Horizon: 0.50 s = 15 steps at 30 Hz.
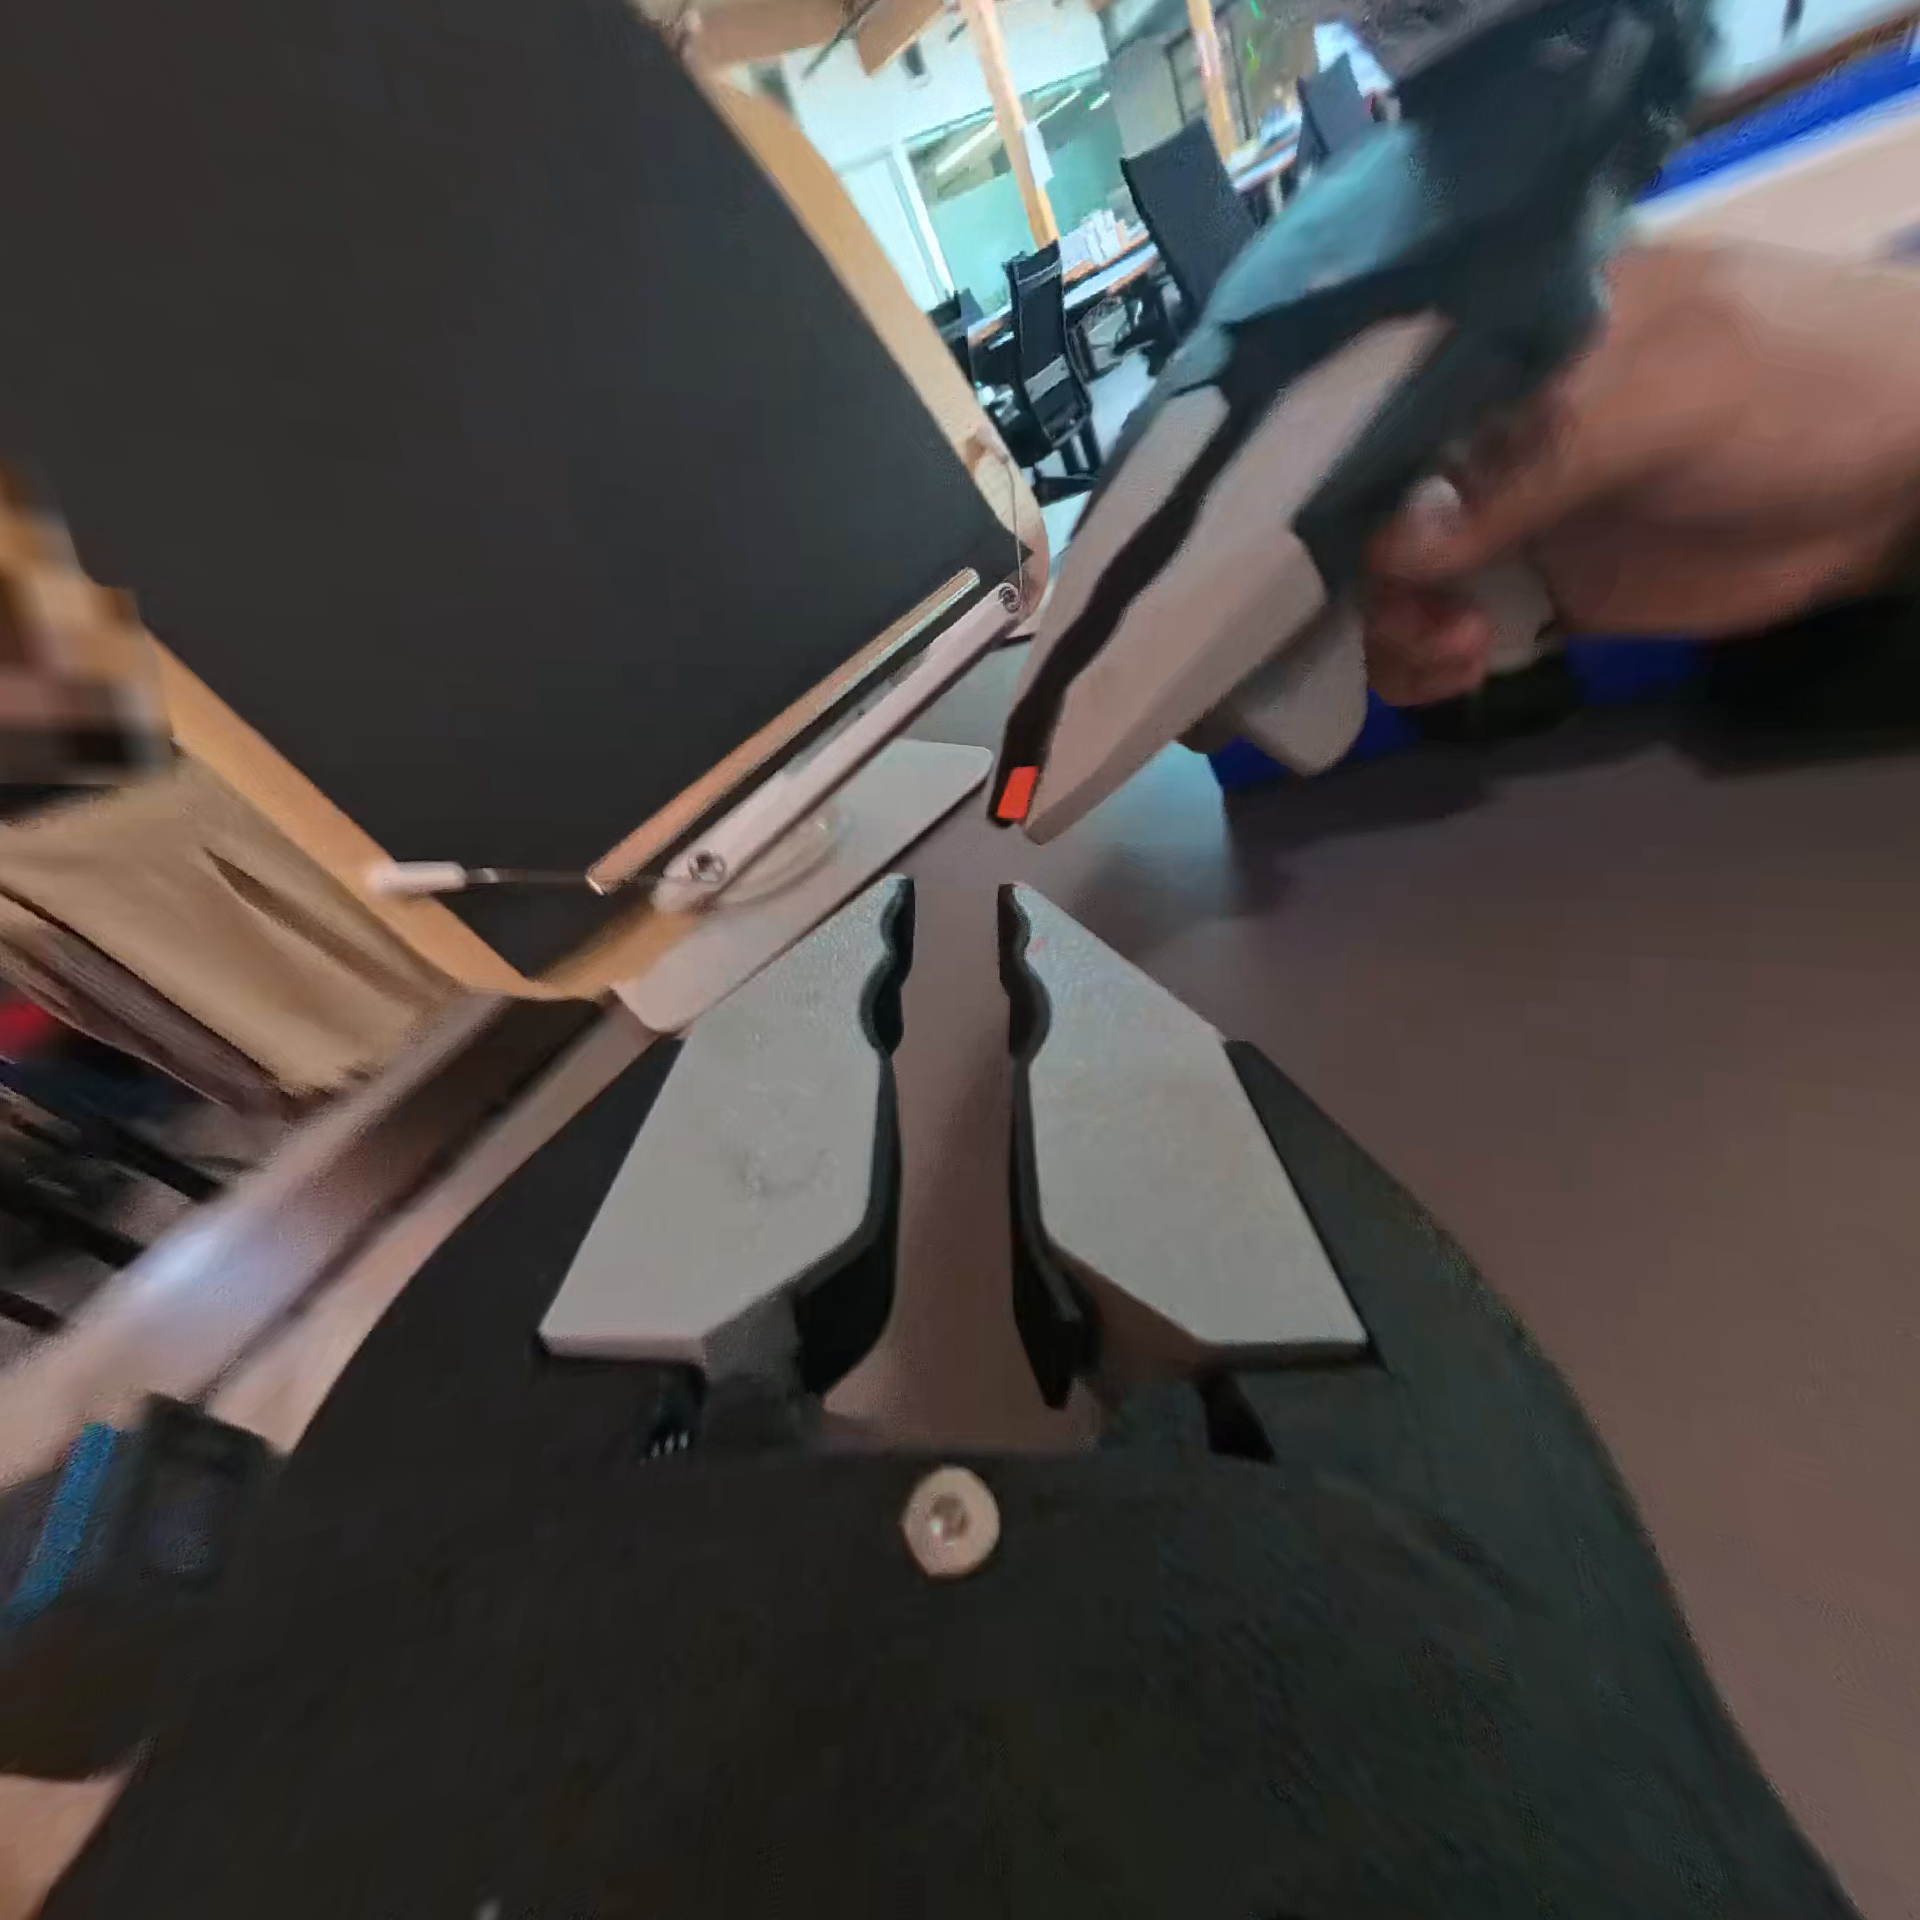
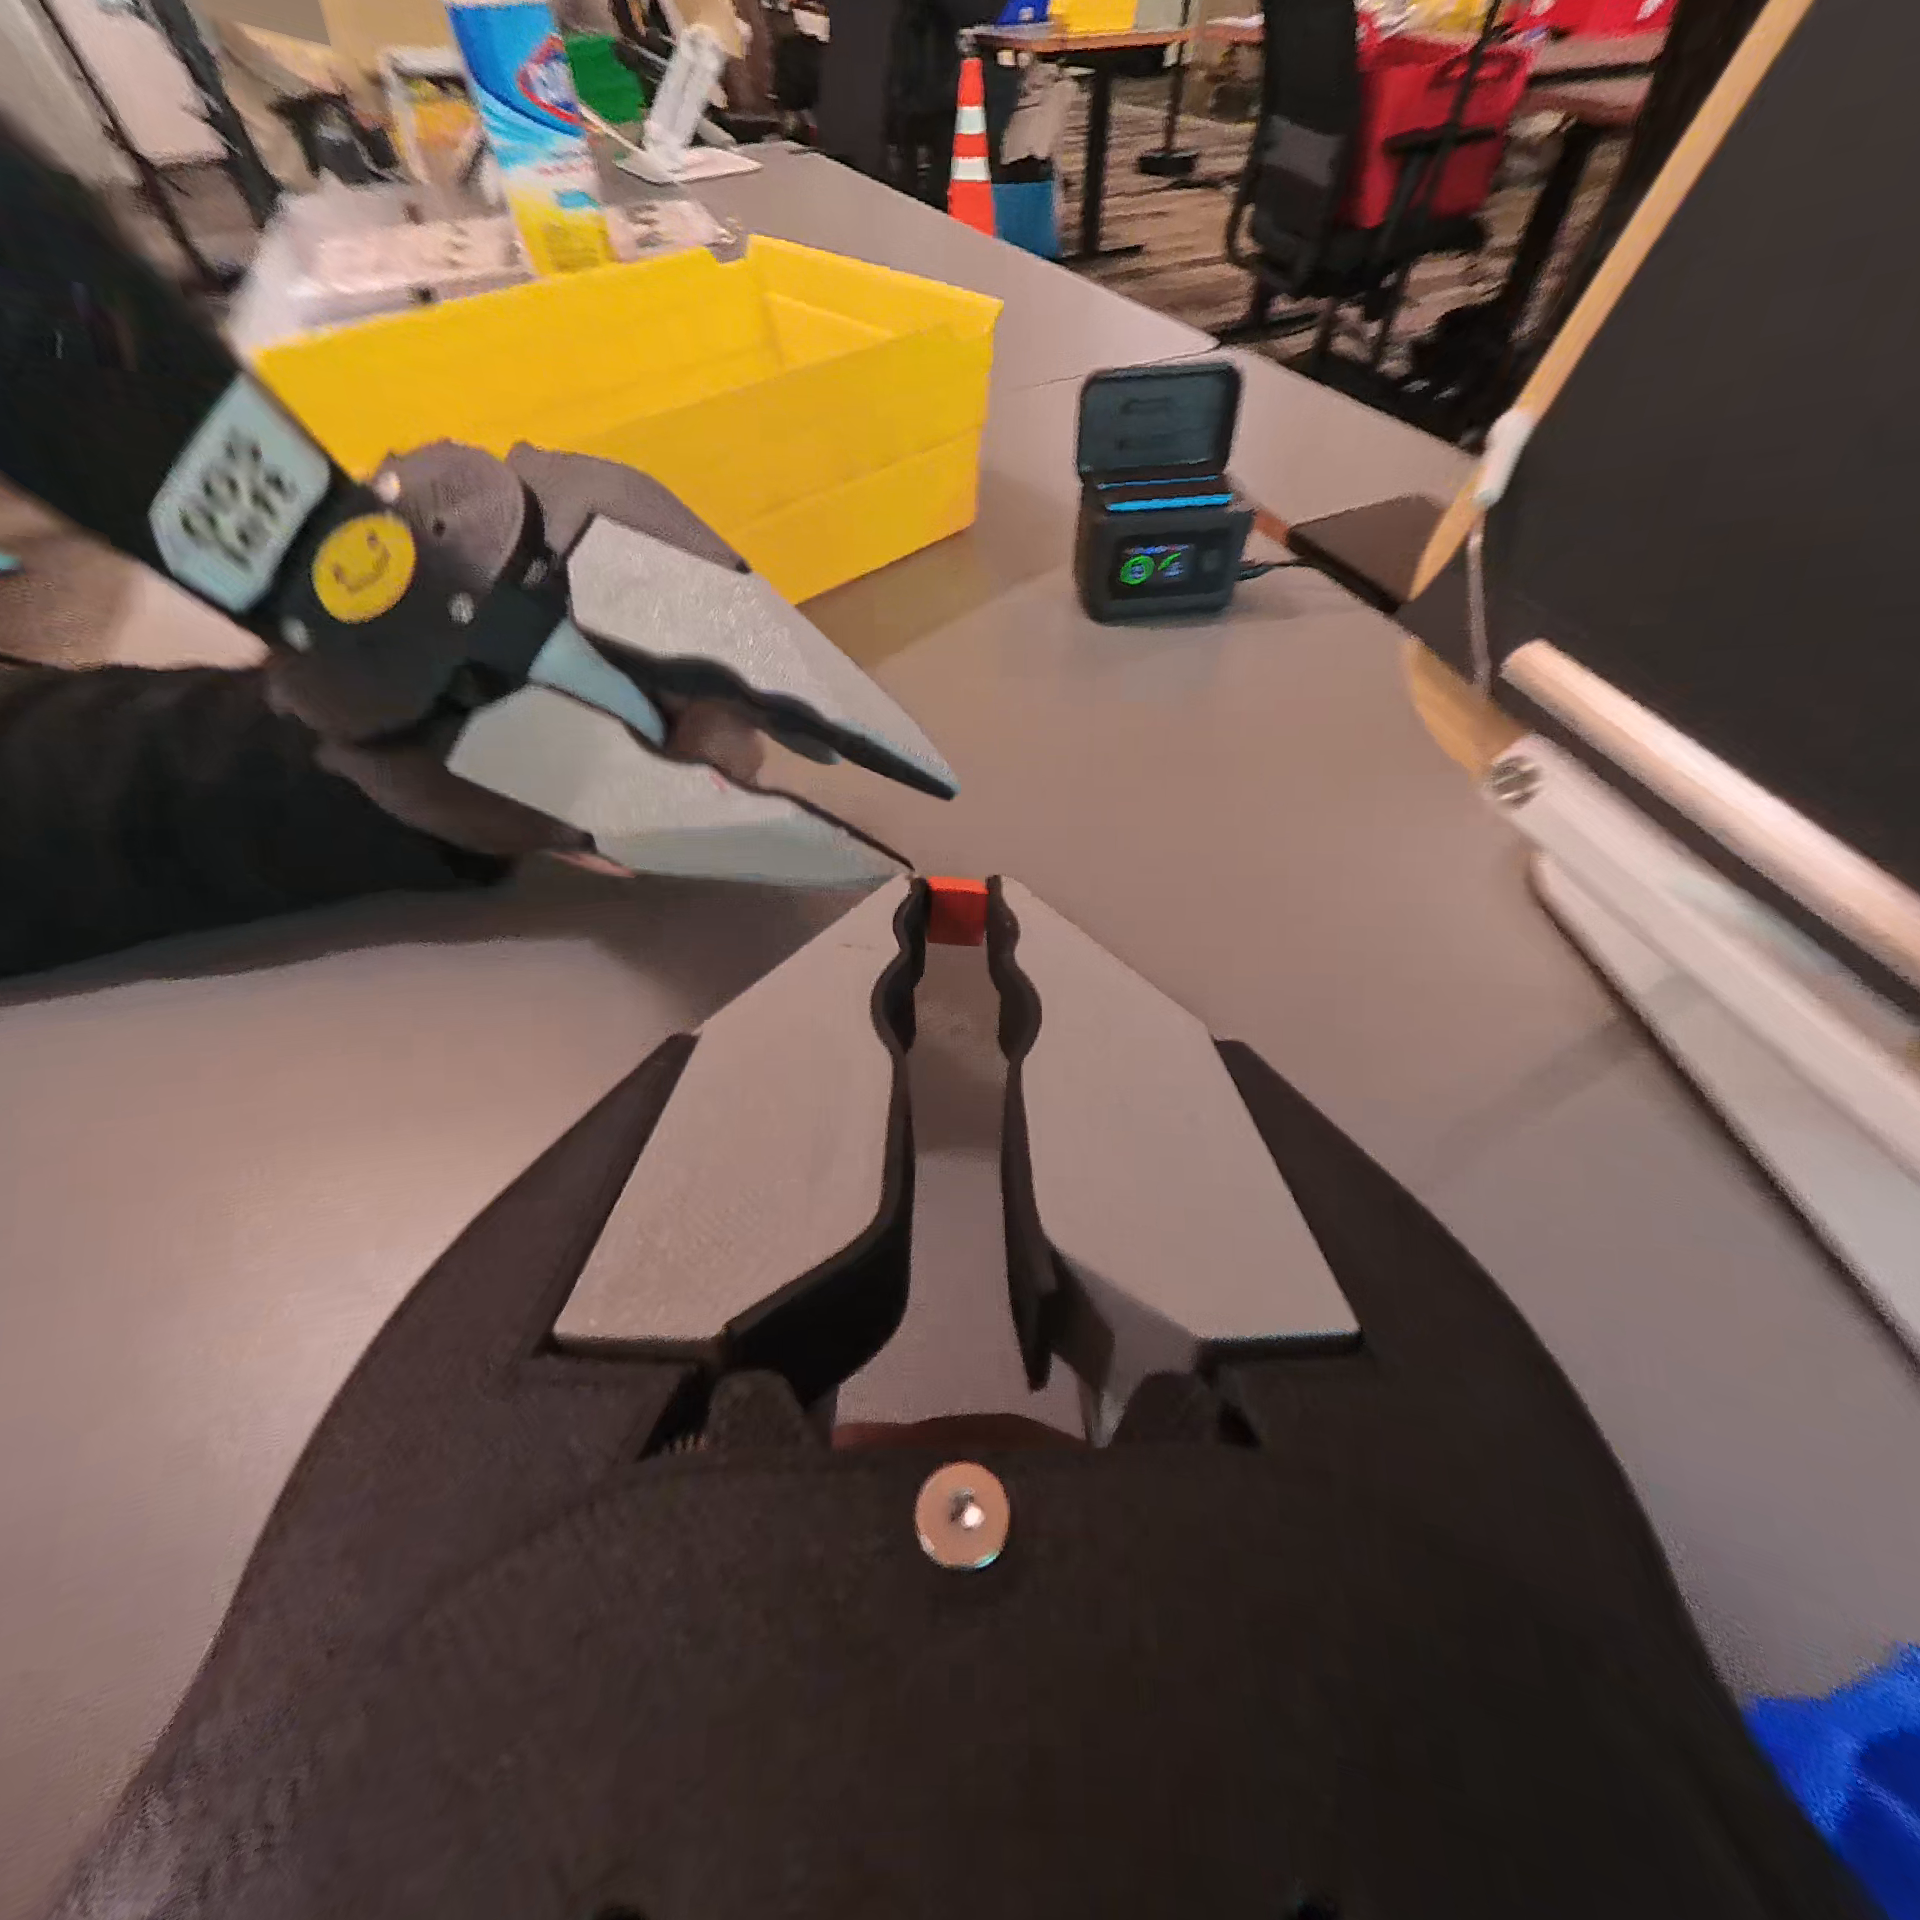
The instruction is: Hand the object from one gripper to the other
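Observation:
A small red block (image 2: 956, 909) is pinched between the tips of my right gripper (image 2: 954, 902), which is shut on it above the grey table (image 2: 1247, 831). In the left wrist view the same block (image 1: 1016, 792) shows at the tip of the right gripper (image 1: 1023, 808), held by a hand at upper right. My left gripper (image 1: 956, 904) is open and empty, its tips just below and left of the block. In the right wrist view the left gripper (image 2: 930, 829) comes in from the left, jaws parted, its lower fingertip almost touching the block.
A yellow bin (image 2: 727, 395) stands at the back left, with a wipes canister (image 2: 530, 125) behind it. A black charging case (image 2: 1158, 499) sits at back centre. A black panel with a wooden edge (image 1: 416, 364) stands beside the grippers. A blue object (image 2: 1849, 1787) lies at lower right.

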Each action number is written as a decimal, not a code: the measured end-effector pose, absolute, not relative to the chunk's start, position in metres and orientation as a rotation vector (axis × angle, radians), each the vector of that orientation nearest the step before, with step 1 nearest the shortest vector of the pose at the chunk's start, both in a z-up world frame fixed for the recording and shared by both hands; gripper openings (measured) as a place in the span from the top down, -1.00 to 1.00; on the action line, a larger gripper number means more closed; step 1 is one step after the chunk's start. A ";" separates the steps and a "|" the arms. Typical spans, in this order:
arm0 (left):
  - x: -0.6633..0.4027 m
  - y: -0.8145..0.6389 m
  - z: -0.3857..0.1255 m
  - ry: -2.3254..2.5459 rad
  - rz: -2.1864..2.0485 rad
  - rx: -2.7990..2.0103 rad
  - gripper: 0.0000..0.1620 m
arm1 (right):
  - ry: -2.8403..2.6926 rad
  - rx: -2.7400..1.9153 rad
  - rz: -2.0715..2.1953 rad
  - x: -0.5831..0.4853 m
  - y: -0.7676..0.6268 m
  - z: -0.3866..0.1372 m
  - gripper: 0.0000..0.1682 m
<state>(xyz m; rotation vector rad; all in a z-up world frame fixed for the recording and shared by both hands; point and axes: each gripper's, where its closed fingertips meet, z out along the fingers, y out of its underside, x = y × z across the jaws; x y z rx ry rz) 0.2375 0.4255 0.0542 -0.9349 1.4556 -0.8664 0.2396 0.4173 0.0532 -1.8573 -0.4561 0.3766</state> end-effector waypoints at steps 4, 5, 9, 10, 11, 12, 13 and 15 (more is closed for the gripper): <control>0.239 0.430 0.049 1.412 -1.297 -1.309 0.65 | -0.587 -1.794 -0.038 0.251 0.423 0.057 0.91; 0.238 0.427 0.049 1.401 -1.413 -1.367 0.57 | -0.630 -1.775 -0.168 0.254 0.424 0.057 0.91; 0.235 0.427 0.053 1.314 -1.682 -1.498 0.54 | -0.831 -1.663 -0.600 0.254 0.424 0.055 0.90; 0.235 0.426 0.053 1.311 -1.720 -1.517 0.54 | -0.869 -1.651 -0.654 0.251 0.424 0.053 0.90; 0.234 0.422 0.053 1.320 -1.761 -1.522 0.52 | -0.891 -1.649 -0.687 0.249 0.425 0.050 0.90; 0.234 0.417 0.052 1.338 -1.790 -1.526 0.52 | -0.904 -1.649 -0.707 0.248 0.426 0.048 0.90; 0.234 0.414 0.051 1.355 -1.790 -1.532 0.50 | -0.913 -1.651 -0.715 0.247 0.426 0.047 0.90; 0.237 0.413 0.047 1.375 -1.735 -1.526 0.51 | -0.930 -1.656 -0.717 0.246 0.426 0.044 0.90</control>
